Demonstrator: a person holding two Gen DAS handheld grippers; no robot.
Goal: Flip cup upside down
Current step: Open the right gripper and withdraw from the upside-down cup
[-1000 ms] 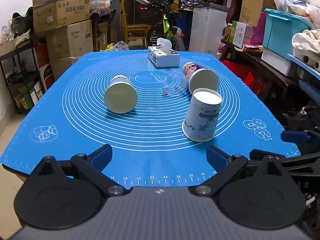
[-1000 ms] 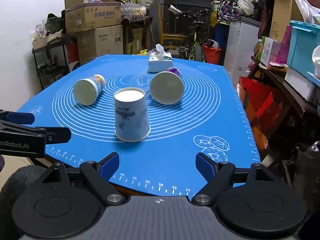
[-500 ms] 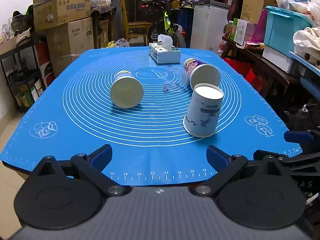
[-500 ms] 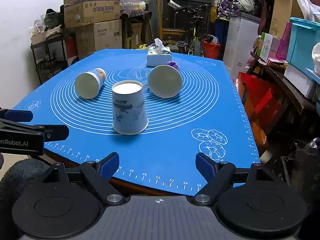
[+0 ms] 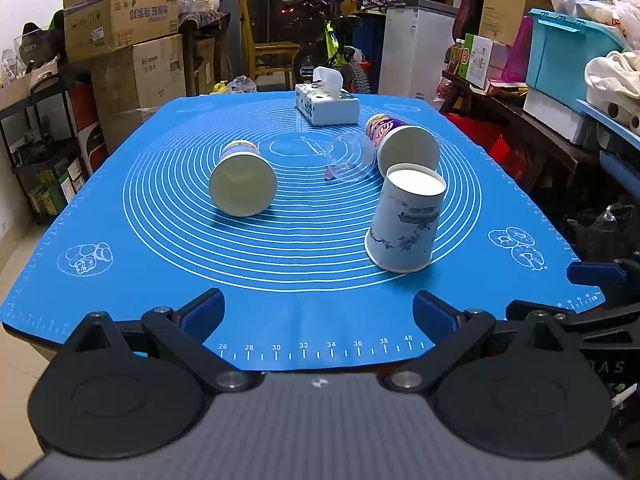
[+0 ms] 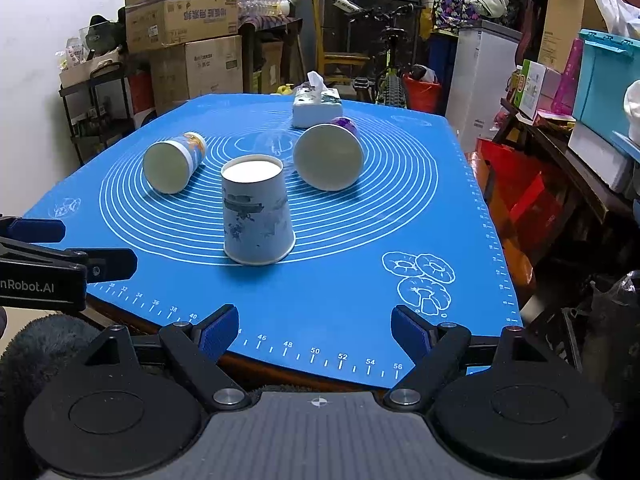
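Note:
A pale blue paper cup (image 5: pixel 406 220) stands upside down, rim on the blue mat (image 5: pixel 168 240); it also shows in the right wrist view (image 6: pixel 256 216). My left gripper (image 5: pixel 318 312) is open and empty at the mat's near edge, well short of the cup. My right gripper (image 6: pixel 314 330) is open and empty, at the near edge to the right of the cup. The right gripper shows at the right edge of the left view (image 5: pixel 596 276), the left gripper at the left edge of the right view (image 6: pixel 60 252).
Two paper cups lie on their sides: a yellow-labelled one (image 5: pixel 242 178) at left and a purple-labelled one (image 5: pixel 404 148) behind the upright cup. A clear plastic cup (image 5: pixel 352 158) lies between them. A tissue box (image 5: pixel 326 106) sits at the far edge. Boxes and shelves surround the table.
Both grippers have drawn back slightly toward the near edge of the table. The cups have not moved.

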